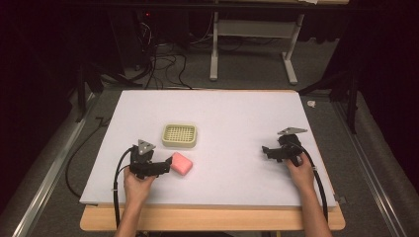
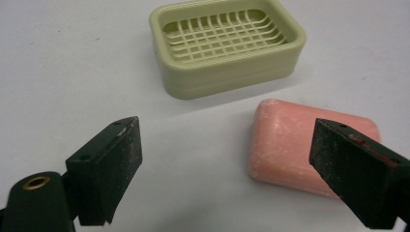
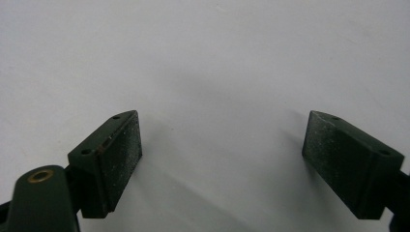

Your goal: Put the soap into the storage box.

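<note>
A pink bar of soap [image 1: 182,164] lies flat on the white table top, just in front of a pale green soap dish [image 1: 180,136] with a slotted grid floor. My left gripper [image 1: 165,167] sits low at the soap's left end, open. In the left gripper view the soap [image 2: 295,145] lies ahead and to the right, partly behind the right jaw, with the dish [image 2: 227,46] empty beyond it. My right gripper [image 1: 267,152] rests at the table's right side, open, with bare white surface between its fingers [image 3: 113,159].
The white board [image 1: 237,123] lies on a wooden table whose front edge shows below the hands. Cables trail from both grippers off the near side. Behind the table stand a white frame [image 1: 252,44] and loose floor cables.
</note>
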`<action>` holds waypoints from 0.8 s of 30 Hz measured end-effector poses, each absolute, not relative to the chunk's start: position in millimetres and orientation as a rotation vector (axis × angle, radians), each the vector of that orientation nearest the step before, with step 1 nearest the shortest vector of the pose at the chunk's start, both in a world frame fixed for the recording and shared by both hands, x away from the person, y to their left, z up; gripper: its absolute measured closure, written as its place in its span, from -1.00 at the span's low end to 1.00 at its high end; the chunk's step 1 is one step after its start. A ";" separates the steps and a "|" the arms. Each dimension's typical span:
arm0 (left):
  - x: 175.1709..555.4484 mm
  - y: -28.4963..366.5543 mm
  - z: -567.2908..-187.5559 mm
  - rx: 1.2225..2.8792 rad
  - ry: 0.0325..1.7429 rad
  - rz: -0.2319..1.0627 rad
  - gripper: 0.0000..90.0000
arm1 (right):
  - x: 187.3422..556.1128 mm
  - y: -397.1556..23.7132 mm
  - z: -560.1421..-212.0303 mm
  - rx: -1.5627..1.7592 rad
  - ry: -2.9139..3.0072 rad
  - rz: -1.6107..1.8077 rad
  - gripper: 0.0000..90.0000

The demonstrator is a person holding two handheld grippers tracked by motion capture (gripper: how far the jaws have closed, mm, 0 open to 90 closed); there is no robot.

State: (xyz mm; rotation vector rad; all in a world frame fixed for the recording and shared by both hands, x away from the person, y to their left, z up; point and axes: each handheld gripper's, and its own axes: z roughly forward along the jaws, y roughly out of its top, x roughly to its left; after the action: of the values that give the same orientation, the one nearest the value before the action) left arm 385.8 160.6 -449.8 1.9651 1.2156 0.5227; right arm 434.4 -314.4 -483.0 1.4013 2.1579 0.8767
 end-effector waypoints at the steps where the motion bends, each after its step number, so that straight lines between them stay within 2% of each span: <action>1: 385.3 158.9 -449.3 1.969 1.207 0.516 -0.73 | 434.3 -314.3 -483.0 1.403 2.157 0.877 -0.68; 24: 384.7 122.9 -457.9 2.068 1.117 0.438 -0.79 | 434.3 -314.4 -483.0 1.403 2.157 0.877 -0.68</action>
State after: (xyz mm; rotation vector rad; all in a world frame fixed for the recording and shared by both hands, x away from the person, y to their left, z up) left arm 384.7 122.9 -457.9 2.0681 1.1165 0.4380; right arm 434.3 -314.4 -483.0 1.4031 2.1573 0.8769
